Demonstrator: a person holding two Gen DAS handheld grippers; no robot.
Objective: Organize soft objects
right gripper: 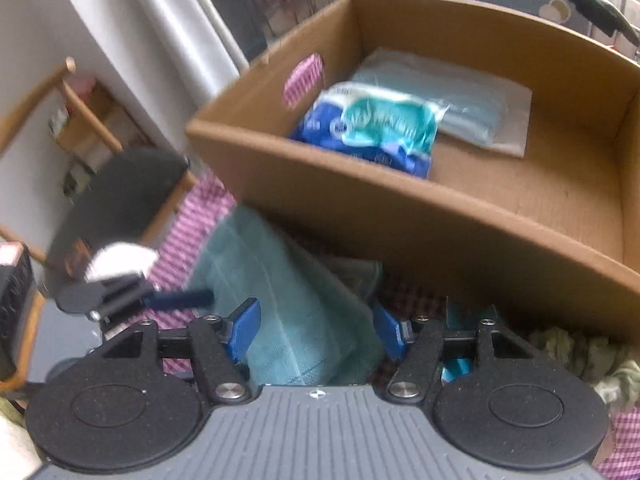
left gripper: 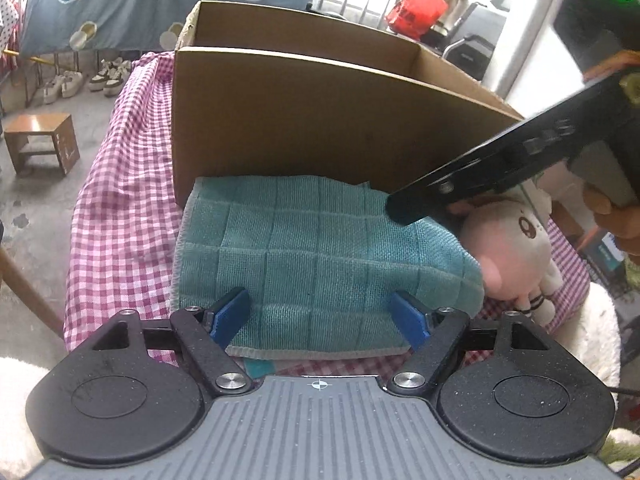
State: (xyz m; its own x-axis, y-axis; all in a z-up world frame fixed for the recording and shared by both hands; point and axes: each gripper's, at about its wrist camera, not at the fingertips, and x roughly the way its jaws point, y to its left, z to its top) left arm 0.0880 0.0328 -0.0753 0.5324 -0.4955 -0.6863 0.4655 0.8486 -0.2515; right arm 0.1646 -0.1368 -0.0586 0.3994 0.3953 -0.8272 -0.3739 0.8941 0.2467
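Handling call: folded teal towel (left gripper: 320, 256) lies on the checked surface (left gripper: 120, 216) against the cardboard box (left gripper: 304, 120) — light, limp, drapes. Left gripper (left gripper: 324, 316) and right gripper (right gripper: 316, 334) both wide, holding nothing — pinch the thick folded edge.

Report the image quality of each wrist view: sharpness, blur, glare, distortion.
Left wrist view: sharp on the teal towel; window behind the cardboard box blown out white; fisheye bends the box edges. Right wrist view: motion-blurred throughout, the blue packet in the box unreadable, only the right gripper crisp.
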